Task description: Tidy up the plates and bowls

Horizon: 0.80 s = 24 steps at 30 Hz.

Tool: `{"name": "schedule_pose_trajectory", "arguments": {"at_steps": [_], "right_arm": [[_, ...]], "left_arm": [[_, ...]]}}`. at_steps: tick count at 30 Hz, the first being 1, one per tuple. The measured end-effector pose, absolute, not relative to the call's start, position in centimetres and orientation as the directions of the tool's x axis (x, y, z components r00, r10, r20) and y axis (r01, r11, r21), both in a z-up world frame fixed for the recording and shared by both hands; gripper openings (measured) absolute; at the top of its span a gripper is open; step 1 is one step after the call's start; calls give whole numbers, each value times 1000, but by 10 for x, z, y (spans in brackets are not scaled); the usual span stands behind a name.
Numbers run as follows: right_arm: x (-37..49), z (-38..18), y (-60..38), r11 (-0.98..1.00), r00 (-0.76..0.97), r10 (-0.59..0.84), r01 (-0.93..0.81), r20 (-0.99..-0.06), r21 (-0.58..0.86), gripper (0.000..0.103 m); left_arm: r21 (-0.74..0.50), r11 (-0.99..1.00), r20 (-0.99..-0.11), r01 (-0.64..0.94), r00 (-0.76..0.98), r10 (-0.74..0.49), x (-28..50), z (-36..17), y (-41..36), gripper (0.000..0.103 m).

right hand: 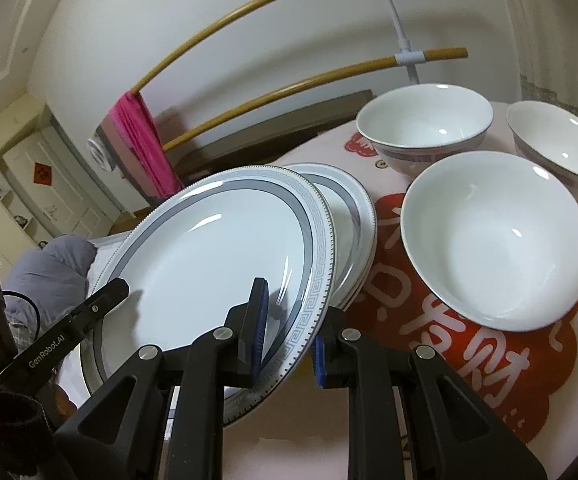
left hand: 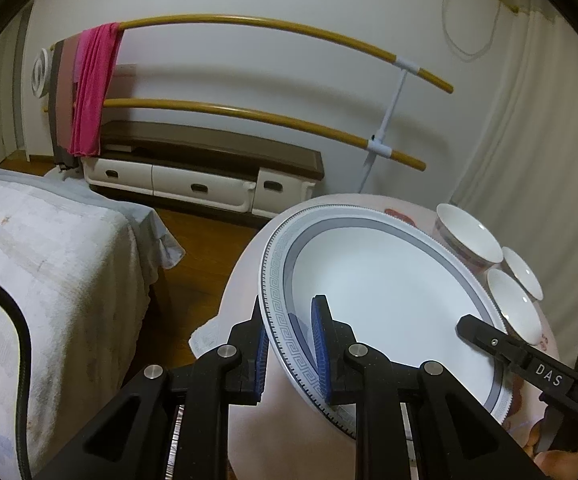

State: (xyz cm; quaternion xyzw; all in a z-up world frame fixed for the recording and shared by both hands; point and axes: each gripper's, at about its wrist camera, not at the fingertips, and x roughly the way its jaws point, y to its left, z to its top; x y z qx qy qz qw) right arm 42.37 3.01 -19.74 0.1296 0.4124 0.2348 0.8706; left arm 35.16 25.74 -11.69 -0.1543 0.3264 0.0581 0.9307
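While both grippers clamped opposite rims of the plate [right hand: 217, 248], it hung tilted beside the stacked plates [right hand: 349, 220]. Left gripper [left hand: 293, 356] pinched the far rim; right gripper [right hand: 289, 340] held the side nearest the stack.

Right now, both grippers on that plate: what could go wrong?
1. The left gripper and right gripper pinch only the patterned plate at its rim; uneven pull could slip it.
2. It hangs tilted over the plate stack; a hard landing may chip either.
3. The nearest bowl sits close beside; swinging could knock it.

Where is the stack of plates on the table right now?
Right wrist view, centre: the plate stack lies just behind the held plate, left of the three bowls.
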Motion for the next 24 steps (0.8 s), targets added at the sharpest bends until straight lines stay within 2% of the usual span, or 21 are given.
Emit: {"name": "schedule_pose_trajectory", "arguments": {"at_steps": [11, 24], "right_arm": [[438, -199, 36, 895, 564, 444, -250, -696, 369, 20], [438, -187, 37, 934, 594, 357, -206, -721, 293, 22]], "left_arm": [[-268, 943, -649, -196, 760, -26, 399, -134, 279, 17], [-266, 948, -660, -174, 749, -47, 421, -141, 281, 18]]}}
